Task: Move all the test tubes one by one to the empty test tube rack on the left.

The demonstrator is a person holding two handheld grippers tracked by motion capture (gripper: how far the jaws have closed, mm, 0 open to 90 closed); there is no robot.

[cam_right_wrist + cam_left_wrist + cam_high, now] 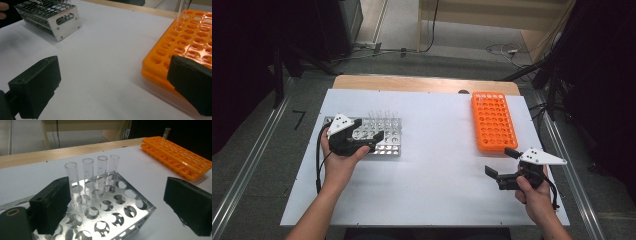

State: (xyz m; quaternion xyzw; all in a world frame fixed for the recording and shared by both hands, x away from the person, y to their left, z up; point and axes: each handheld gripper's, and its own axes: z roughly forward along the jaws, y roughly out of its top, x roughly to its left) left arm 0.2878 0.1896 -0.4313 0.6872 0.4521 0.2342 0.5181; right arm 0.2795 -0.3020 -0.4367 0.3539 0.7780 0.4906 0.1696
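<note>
- Nearest to us, the right gripper (500, 167) hovers over bare white table (437, 170) just short of the near end of the orange rack (494, 121); its jaws stand wide apart with nothing between them.
- In the right gripper view, one jaw overlaps the orange rack's near corner, though we cannot tell whether it touches.
- A little farther in on the left side, the left gripper (374, 140) sits over the near part of the metal rack (394, 136), its jaws also spread wide and holding nothing.
- In the left gripper view we see four clear glass test tubes (88, 173) standing upright in a row along the far side of the metal rack, beyond the open jaws and untouched by them.
- The two racks lie well apart on the table, metal at left, orange at right.
- Farthest off, a single clear tube (166, 133) stands upright at the far end of the orange rack.
</note>
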